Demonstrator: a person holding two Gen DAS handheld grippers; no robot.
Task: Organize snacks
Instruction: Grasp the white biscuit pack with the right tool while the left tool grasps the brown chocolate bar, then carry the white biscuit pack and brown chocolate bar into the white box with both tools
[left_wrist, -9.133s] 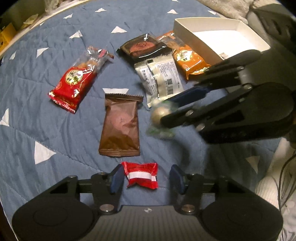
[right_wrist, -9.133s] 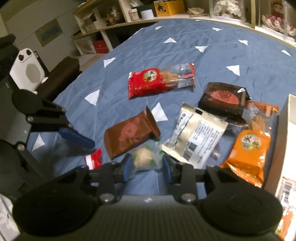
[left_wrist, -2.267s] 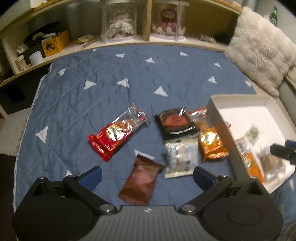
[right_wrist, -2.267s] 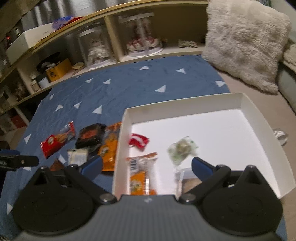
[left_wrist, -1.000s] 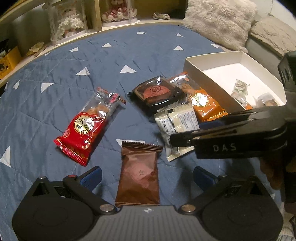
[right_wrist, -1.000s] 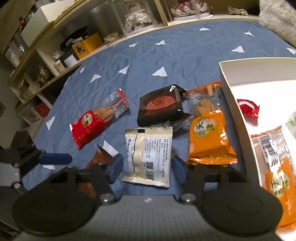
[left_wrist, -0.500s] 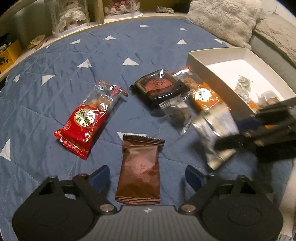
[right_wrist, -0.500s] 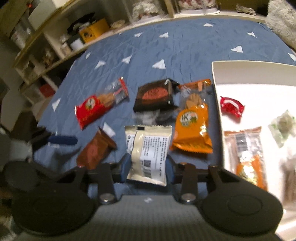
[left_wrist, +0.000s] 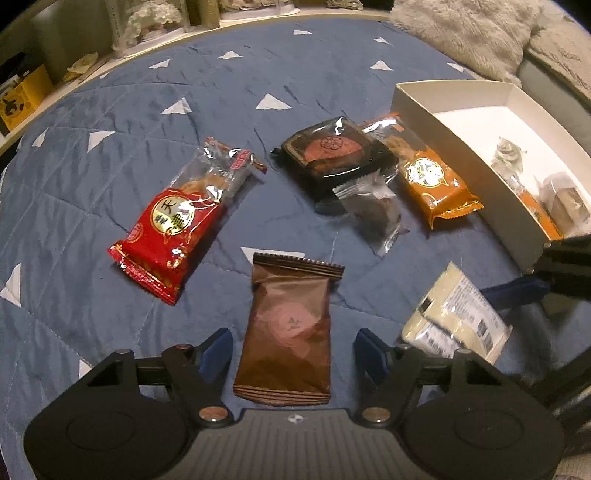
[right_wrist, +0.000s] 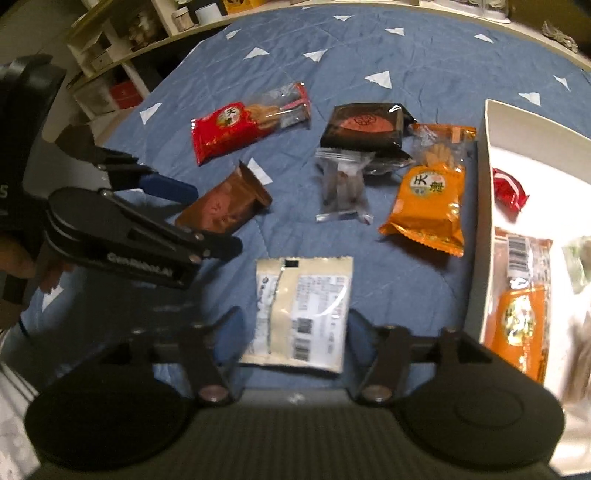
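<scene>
A brown snack packet (left_wrist: 288, 332) lies on the blue quilt between the fingers of my left gripper (left_wrist: 293, 354). Its jaws are closing, with a gap still on each side of the packet. A cream packet (right_wrist: 299, 314) sits between the fingers of my right gripper (right_wrist: 293, 332), whose jaws are opening and no longer press on it. In the left wrist view this cream packet (left_wrist: 454, 325) is beside the near corner of the white box (left_wrist: 443, 122). Further out lie a red packet (left_wrist: 173, 221), a black one (left_wrist: 328, 151), an orange one (left_wrist: 432, 177) and a small clear one (left_wrist: 373, 210).
The white box (right_wrist: 484, 221) on the right holds a red candy (right_wrist: 509, 192), an orange packet (right_wrist: 521, 295) and a green-wrapped sweet (right_wrist: 576, 258). A fluffy cushion (left_wrist: 461, 33) lies beyond it. Shelves run along the quilt's far edge.
The right gripper closed on the cream packet, carried it off the pile toward me, then widened around it, uncovering the clear packet. The left jaws narrowed around the brown packet.
</scene>
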